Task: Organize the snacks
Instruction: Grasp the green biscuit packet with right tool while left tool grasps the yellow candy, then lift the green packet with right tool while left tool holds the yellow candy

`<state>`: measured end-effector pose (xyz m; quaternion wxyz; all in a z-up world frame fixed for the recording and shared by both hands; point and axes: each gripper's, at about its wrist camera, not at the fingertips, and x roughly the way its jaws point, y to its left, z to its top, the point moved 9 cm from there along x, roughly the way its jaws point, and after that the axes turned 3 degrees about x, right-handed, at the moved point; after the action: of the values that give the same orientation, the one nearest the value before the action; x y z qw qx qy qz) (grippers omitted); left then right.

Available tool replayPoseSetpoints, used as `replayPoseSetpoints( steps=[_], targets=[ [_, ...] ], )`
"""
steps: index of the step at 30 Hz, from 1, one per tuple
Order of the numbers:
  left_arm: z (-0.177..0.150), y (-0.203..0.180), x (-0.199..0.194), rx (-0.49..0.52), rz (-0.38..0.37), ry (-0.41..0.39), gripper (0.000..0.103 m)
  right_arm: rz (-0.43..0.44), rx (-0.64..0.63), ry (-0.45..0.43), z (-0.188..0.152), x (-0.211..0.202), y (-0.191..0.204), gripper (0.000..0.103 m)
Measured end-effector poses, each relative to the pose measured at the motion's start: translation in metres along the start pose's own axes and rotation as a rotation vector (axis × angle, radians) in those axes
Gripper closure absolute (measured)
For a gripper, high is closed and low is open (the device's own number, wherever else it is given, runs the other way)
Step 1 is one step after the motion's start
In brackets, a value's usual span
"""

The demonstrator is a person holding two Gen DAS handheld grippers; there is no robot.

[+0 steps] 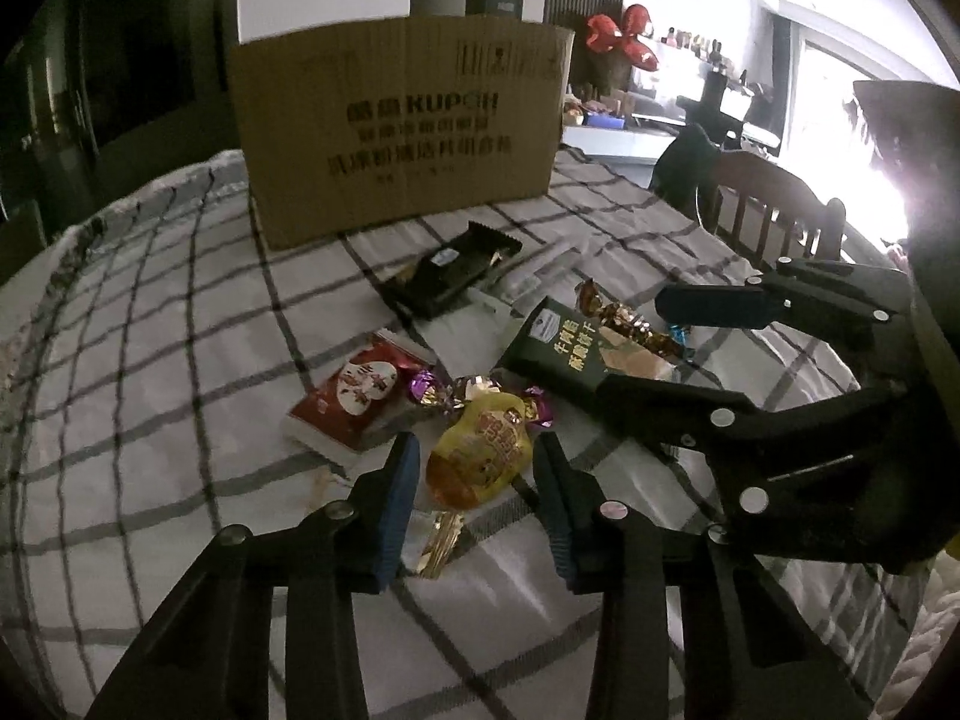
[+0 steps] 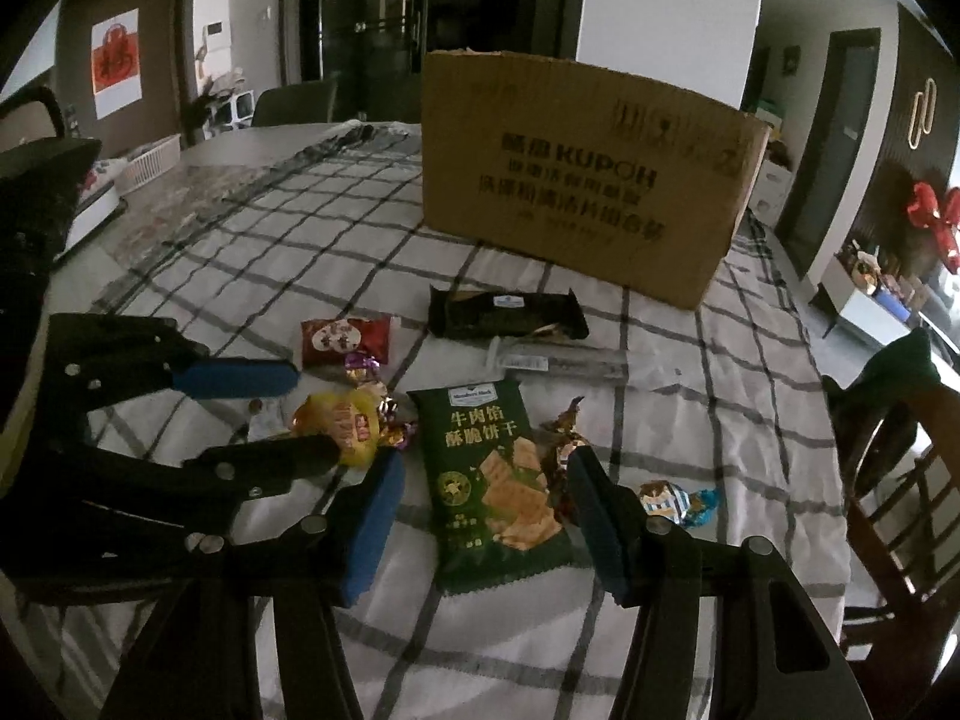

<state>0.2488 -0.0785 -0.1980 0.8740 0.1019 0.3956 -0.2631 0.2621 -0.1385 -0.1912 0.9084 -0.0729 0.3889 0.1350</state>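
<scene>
Left gripper (image 1: 474, 468): jaws apart, straddling yellow snack (image 1: 480, 456), its long axis running near-to-far.
Right gripper (image 2: 486, 504): wide, astride green cracker pack (image 2: 486, 480).

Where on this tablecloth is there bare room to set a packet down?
Free: the checked cloth left of the red packet, up to the cardboard box. Crowded: the middle, around the yellow packet, green cracker bag and black packet.
</scene>
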Motion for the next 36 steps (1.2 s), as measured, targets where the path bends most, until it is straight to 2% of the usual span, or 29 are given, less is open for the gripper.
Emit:
replayPoseSetpoints(
  steps=[6, 11, 16, 25, 26, 35, 36],
  targets=[
    [-0.001, -0.001, 0.007, -0.006, -0.01, 0.01, 0.072, 0.018, 0.009, 0.012, -0.003, 0.006, 0.0, 0.046],
    [0.0, -0.002, -0.004, -0.006, 0.004, -0.003, 0.085, 0.036, 0.01, 0.017, -0.004, 0.008, 0.002, 0.046],
    [0.006, 0.004, -0.014, -0.073, 0.008, -0.027, 0.086, 0.046, -0.004, 0.022, -0.003, 0.012, 0.004, 0.046],
    [0.008, 0.003, -0.011, -0.105, -0.001, -0.03, 0.086, 0.092, 0.031, 0.077, -0.003, 0.031, 0.0, 0.05],
    [0.009, 0.003, -0.011, -0.106, 0.001, -0.03, 0.086, 0.091, 0.031, 0.076, -0.003, 0.031, -0.001, 0.056],
    [0.02, 0.004, -0.028, -0.139, 0.03, -0.071, 0.087, 0.081, 0.042, 0.019, 0.004, 0.01, -0.003, 0.058],
    [0.023, 0.004, -0.032, -0.144, 0.033, -0.081, 0.087, 0.077, 0.047, 0.006, 0.006, 0.006, -0.005, 0.062]
  ],
)
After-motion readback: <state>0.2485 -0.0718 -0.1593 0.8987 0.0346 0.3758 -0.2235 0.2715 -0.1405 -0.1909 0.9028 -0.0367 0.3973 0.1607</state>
